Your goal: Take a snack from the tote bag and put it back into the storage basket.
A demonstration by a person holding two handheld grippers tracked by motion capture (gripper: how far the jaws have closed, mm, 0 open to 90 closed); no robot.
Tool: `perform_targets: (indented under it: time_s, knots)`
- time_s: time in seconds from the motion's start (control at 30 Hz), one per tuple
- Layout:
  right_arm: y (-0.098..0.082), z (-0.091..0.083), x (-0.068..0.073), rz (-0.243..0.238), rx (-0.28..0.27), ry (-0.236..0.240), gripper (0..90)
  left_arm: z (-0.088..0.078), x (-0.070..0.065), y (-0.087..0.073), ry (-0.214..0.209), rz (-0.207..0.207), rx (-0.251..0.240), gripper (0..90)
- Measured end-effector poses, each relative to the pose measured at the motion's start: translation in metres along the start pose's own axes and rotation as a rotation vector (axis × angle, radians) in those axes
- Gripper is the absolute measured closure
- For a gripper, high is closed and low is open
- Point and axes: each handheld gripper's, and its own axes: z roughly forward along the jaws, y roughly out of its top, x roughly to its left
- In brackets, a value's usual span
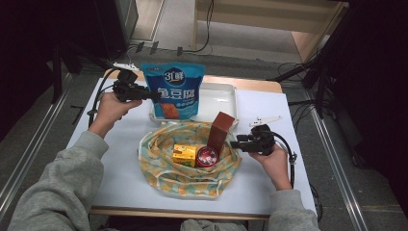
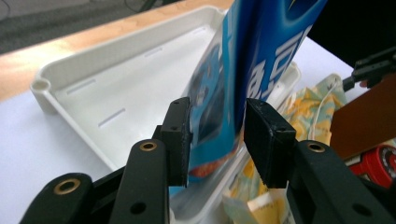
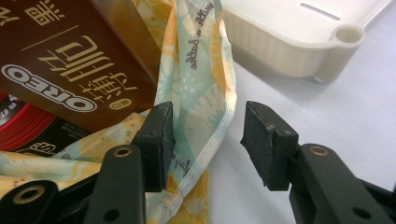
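Blue snack pouch (image 2: 261, 60) stands upright at the near rim of the white plastic tray (image 2: 116, 79), its lower edge between the jaws of my left claw (image 2: 217, 140), which stand apart with a gap on the right side. My right claw (image 3: 205, 144) is half open around the hem of the floral cloth bag (image 3: 201, 70), beside the brown Oreo box (image 3: 70, 60). White tabletop (image 3: 336, 135) lies bare to its right.

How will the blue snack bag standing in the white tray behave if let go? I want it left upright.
The blue snack bag will probably flop: it looks like thin, soft film, standing tall in the white tray. It seems light and glossy, so likely slippery. The left tongs stand apart around its edge.
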Motion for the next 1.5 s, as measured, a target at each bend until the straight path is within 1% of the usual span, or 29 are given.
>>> perform_targets:
  time_s: [0.03,0.07,0.1,0.17,0.27,0.33,0.4,0.43,0.5,0.6,0.63,0.67,0.7,0.77,0.8,0.83,0.93,1.07,1.1,1.23,1.5]
  knots:
    - [0.0,0.0,0.0,-0.002,0.001,0.0,54.2,0.0,0.0,-0.002,0.001,0.002,0.005,60.8]
    - [0.0,0.0,0.0,-0.003,0.001,-0.001,54.2,0.001,0.001,-0.003,-0.002,0.0,0.021,60.1]
    - [0.0,0.0,0.0,-0.003,0.002,-0.002,54.2,0.002,0.001,-0.006,0.004,-0.004,0.035,59.1]
    - [0.0,0.0,0.0,-0.005,0.002,-0.001,54.2,0.003,0.001,-0.011,0.007,0.004,0.036,58.4]
    - [0.0,0.001,0.0,-0.006,0.002,-0.001,54.2,0.007,0.002,-0.017,0.003,-0.005,0.047,58.2]
    - [0.0,0.001,0.0,-0.005,0.003,-0.001,54.2,0.011,0.002,-0.02,0.007,-0.017,0.07,57.8]
    - [0.001,0.001,0.0,-0.005,0.003,-0.001,54.2,0.016,0.002,-0.024,0.006,-0.015,0.07,57.5]
    - [0.001,0.001,0.0,-0.005,0.003,-0.001,54.2,0.019,0.002,-0.026,0.011,-0.013,0.08,57.3]
    - [0.001,0.001,0.0,-0.006,0.002,-0.001,54.2,0.022,0.001,-0.027,0.019,-0.019,0.082,56.2]
    - [0.001,0.001,0.0,-0.006,0.002,-0.002,54.2,0.024,0.002,-0.028,0.017,-0.027,0.072,56.4]
    - [0.001,0.001,0.0,-0.006,0.002,-0.002,54.2,0.024,0.002,-0.028,0.024,-0.027,0.071,57.2]
    - [0.001,0.002,0.0,-0.009,0.001,-0.001,54.1,0.025,0.0,-0.028,0.055,-0.023,0.081,60.2]
    - [0.001,0.002,0.0,-0.008,0.001,0.0,54.2,0.027,0.0,-0.028,0.069,-0.024,0.091,69.0]
    - [0.001,0.002,0.0,-0.011,-0.001,-0.003,54.1,0.031,0.001,-0.029,0.07,-0.035,0.1,70.8]
    - [0.001,0.001,0.0,-0.009,0.0,-0.003,54.2,0.032,0.001,-0.029,0.08,-0.037,0.103,74.2]
    - [0.001,0.001,0.0,-0.009,0.0,-0.003,54.2,0.033,0.001,-0.029,0.079,-0.043,0.106,76.2]
    - [0.001,0.001,0.0,-0.008,-0.001,-0.005,54.3,0.036,0.002,-0.029,0.082,-0.069,0.095,82.3]
    - [0.001,0.001,0.0,-0.012,-0.004,-0.005,54.4,0.038,-0.001,-0.028,0.103,-0.058,0.09,88.8]
    - [0.001,0.001,0.0,-0.015,-0.005,-0.005,54.4,0.039,-0.002,-0.027,0.11,-0.061,0.09,89.9]
    - [0.001,0.001,0.0,-0.014,-0.004,-0.006,54.5,0.044,-0.006,-0.025,0.11,-0.06,0.086,90.0]
    - [0.001,0.001,0.001,-0.013,-0.004,-0.007,54.7,0.057,-0.008,-0.016,0.123,-0.082,0.072,90.0]
